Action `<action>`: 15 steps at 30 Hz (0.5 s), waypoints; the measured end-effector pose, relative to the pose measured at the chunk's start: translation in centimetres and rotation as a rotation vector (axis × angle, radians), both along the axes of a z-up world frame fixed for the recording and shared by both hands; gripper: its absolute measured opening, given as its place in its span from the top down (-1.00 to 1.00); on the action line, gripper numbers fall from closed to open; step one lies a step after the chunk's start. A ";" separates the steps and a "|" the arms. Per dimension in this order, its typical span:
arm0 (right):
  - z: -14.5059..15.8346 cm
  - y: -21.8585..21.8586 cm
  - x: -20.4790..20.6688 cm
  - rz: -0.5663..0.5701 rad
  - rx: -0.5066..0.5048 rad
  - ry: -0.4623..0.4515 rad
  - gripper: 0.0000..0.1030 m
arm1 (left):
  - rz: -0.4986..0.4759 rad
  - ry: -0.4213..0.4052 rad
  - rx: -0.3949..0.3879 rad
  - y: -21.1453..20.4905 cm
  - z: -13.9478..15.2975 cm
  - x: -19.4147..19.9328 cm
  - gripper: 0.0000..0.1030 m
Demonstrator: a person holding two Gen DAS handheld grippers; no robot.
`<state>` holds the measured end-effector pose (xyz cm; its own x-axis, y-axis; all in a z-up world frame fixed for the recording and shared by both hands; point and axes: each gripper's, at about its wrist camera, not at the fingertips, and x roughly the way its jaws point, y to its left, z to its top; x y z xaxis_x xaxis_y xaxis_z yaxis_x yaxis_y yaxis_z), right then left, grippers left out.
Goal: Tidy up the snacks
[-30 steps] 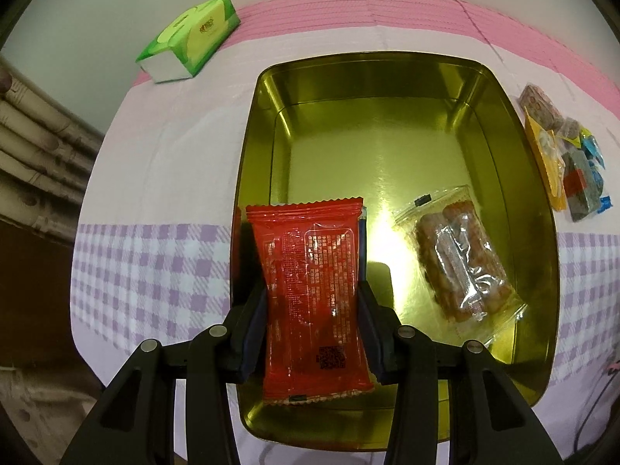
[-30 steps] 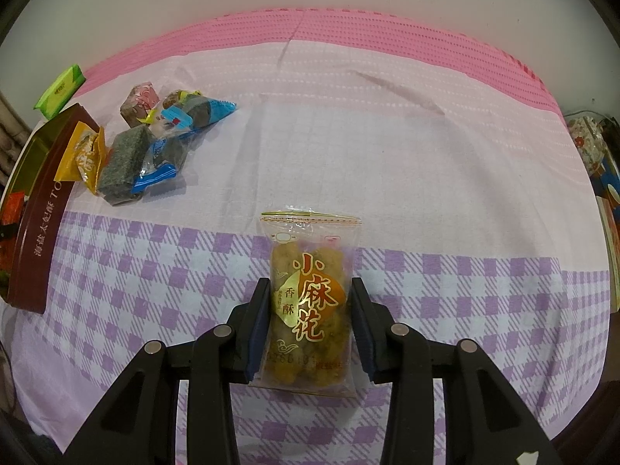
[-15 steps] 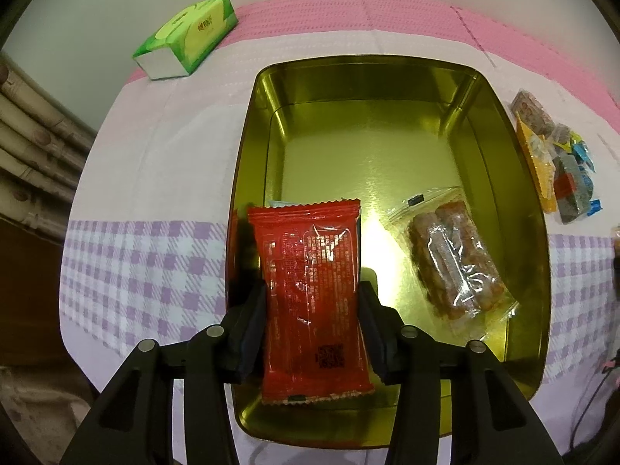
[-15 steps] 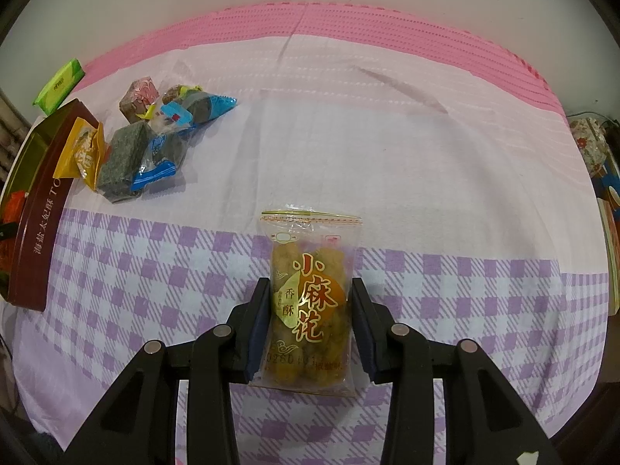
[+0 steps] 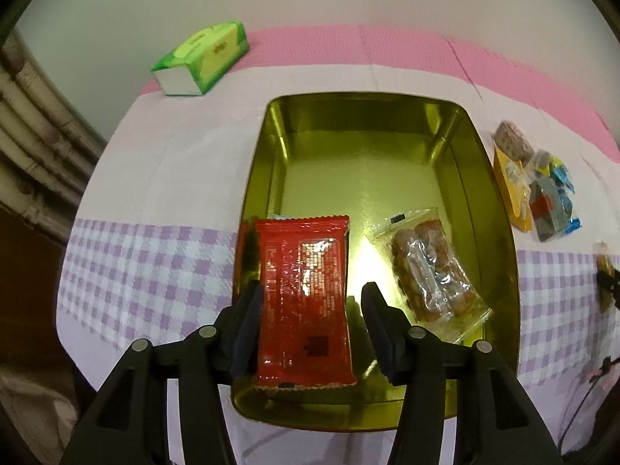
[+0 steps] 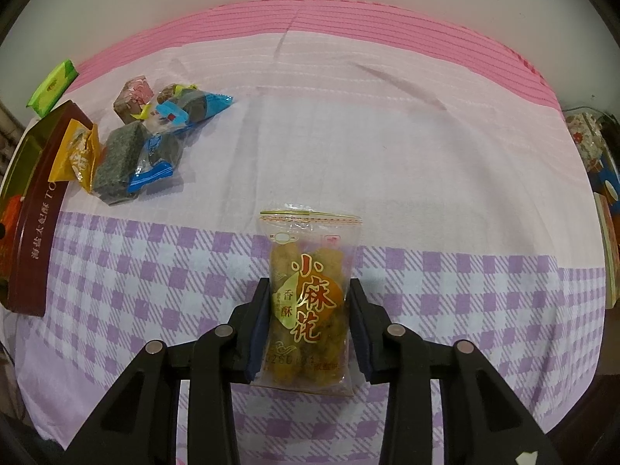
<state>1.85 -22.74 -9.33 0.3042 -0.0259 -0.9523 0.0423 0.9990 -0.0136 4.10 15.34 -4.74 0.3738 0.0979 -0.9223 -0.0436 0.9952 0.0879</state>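
A gold tin [image 5: 488, 193] lies open on the cloth. In it lie a clear packet of fried twists [image 5: 430, 267] at the right and a red snack packet [image 5: 306, 302] at the left. My left gripper [image 5: 314, 321] is open above the tin, and its right finger stands clear of the red packet. My right gripper [image 6: 308, 327] is shut on a clear packet of fried twists with red lettering [image 6: 308, 306], held over the checked cloth. The tin's brown outer wall [image 6: 35, 228] shows at the left of the right wrist view.
A pile of small wrapped snacks [image 6: 143, 143] lies on the cloth beside the tin; it also shows in the left wrist view [image 5: 538, 190]. A green tissue pack [image 5: 201, 58] lies at the far left by the wall. Boxes [image 6: 604, 193] stand at the right edge.
My left gripper's jaws have spread apart and let go of the red packet, which now lies in the tin. The left gripper has drawn back. The right gripper holds its packet as before.
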 end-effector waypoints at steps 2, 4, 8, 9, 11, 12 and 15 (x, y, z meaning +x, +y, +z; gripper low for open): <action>0.1 0.3 0.3 -0.009 -0.002 0.004 0.32 | 0.016 -0.024 -0.010 0.0 0.5 -0.5 -0.04; 0.3 0.3 0.5 -0.020 -0.004 0.002 0.32 | 0.039 -0.047 -0.016 0.2 1.0 -0.8 -0.04; 1.4 1.0 1.0 -0.042 0.003 -0.028 0.33 | 0.100 -0.091 -0.013 1.3 1.7 -1.4 -0.06; 1.9 1.3 1.2 -0.044 0.007 -0.037 0.33 | 0.119 -0.101 -0.016 1.7 1.9 -1.5 -0.06; 3.0 2.2 1.2 -0.039 0.017 -0.063 0.33 | 0.154 -0.113 -0.020 2.7 1.9 -1.6 -0.06; 3.6 2.7 1.2 -0.033 0.022 -0.075 0.33 | 0.168 -0.119 -0.018 3.0 2.0 -1.7 -0.06; 5.5 4.8 1.1 -0.006 0.057 -0.115 0.33 | 0.200 -0.130 -0.015 4.0 2.1 -2.3 -0.07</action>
<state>2.92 -17.97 -3.87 0.4119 0.0254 -0.9109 0.0462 0.9977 0.0487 1.79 19.32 -2.61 0.4641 0.1688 -0.8695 -0.2502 0.9667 0.0541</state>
